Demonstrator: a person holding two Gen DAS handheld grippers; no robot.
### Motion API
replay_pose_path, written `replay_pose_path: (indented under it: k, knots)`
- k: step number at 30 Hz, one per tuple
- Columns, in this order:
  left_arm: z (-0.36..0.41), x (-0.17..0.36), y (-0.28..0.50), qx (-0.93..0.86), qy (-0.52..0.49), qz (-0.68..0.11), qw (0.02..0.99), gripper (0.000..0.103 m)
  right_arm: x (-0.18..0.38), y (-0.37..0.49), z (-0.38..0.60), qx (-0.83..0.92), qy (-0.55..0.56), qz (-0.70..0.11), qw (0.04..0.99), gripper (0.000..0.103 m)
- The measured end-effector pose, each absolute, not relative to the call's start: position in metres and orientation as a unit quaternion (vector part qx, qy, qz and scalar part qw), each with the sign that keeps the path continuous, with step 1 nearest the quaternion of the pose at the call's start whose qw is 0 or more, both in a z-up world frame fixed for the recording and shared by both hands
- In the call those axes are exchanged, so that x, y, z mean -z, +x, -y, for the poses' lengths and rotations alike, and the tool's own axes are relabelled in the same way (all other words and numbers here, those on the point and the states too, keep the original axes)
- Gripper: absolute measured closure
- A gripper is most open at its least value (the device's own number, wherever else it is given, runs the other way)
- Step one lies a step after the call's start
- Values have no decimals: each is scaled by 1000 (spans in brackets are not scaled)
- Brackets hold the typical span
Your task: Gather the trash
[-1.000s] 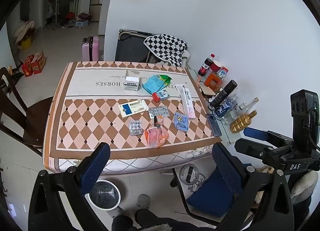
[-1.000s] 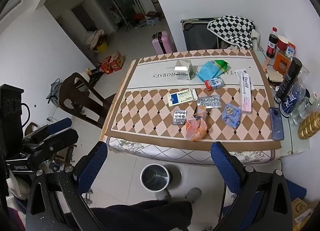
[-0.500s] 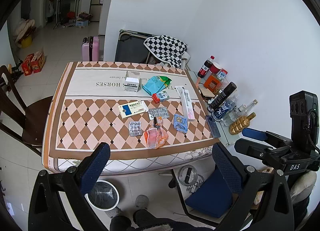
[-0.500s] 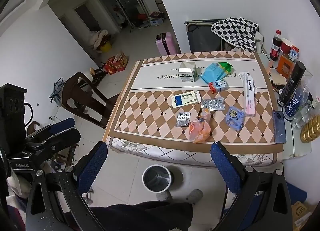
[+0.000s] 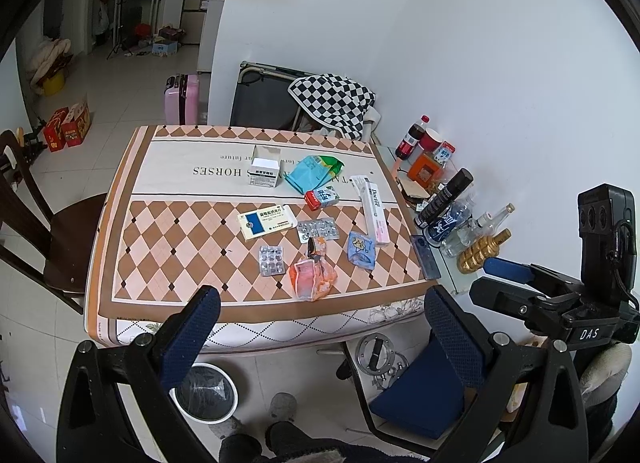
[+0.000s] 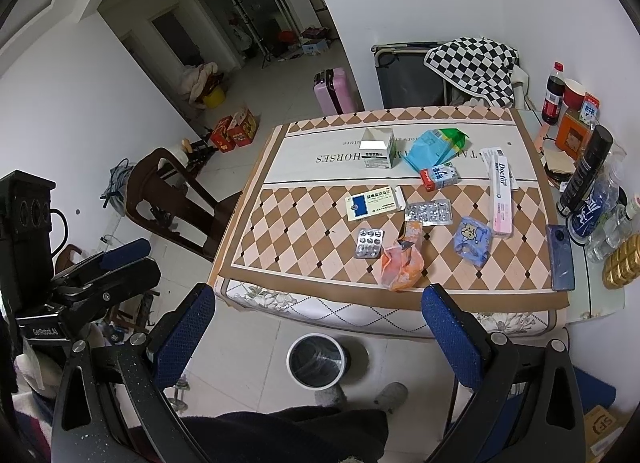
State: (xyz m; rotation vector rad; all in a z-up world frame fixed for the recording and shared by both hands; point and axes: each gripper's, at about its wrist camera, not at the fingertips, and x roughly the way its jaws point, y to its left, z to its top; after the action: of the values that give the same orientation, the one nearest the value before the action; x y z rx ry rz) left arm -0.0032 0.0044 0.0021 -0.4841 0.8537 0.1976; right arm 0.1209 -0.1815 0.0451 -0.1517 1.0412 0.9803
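Trash lies on the diamond-patterned table (image 5: 168, 247): an orange crumpled wrapper (image 5: 313, 279), a blue wrapper (image 5: 361, 249), two blister packs (image 5: 271, 260), a blue-and-white medicine box (image 5: 266, 221), a white box (image 5: 265, 172), a teal bag (image 5: 314, 175), a small carton (image 5: 322, 198) and a long toothpaste box (image 5: 375, 209). A white bin (image 6: 317, 360) stands on the floor before the table. My left gripper (image 5: 320, 327) and right gripper (image 6: 318, 327) are both open and empty, held short of the table's near edge.
Bottles and cans (image 5: 444, 203) and a dark phone (image 5: 426, 257) stand on the glass side shelf at the right. A dark wooden chair (image 6: 168, 199) is at the table's left. A pink suitcase (image 5: 182, 99) and a checkered cloth on a chair (image 5: 332, 103) are beyond the table.
Both grippers have drawn slightly back and up from the table. Nothing on the table has moved.
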Motion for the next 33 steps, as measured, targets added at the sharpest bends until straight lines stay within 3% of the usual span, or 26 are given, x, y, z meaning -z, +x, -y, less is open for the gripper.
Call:
replay_pose_path:
  k: [33]
  knots:
    - [-5, -6, -3, -92, -232, -409, 878, 0, -43, 119, 182, -448, -72, -476, 753, 0]
